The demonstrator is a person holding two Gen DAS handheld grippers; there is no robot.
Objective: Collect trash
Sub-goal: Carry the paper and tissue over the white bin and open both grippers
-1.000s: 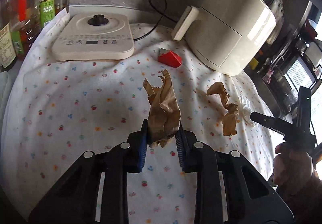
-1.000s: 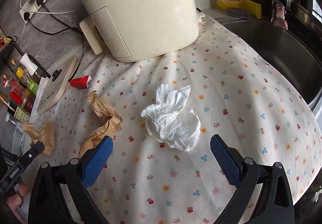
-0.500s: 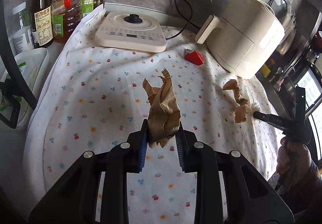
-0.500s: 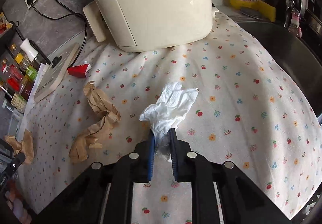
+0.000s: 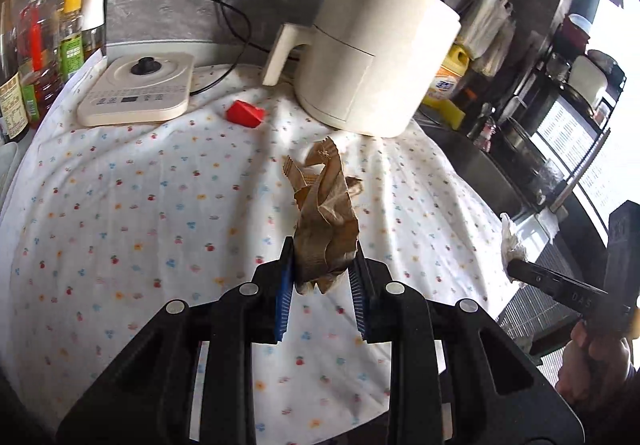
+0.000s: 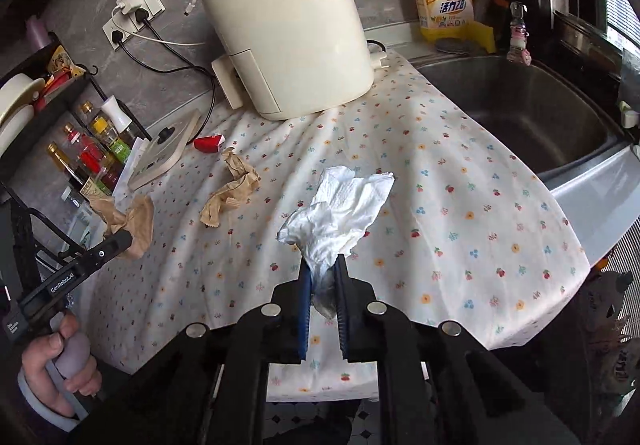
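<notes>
Both wads now lifted off flowered cloth (image 6: 460,205); sink (image 6: 532,113) beside.

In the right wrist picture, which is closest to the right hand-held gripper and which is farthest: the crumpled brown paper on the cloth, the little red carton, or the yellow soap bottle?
From the right hand-held gripper:
1. Crumpled brown paper, on the cloth, ahead and left.
2. Red carton, farther back on the left, beside the flat white appliance.
3. Yellow soap bottle, far back on the right, behind the sink.
</notes>
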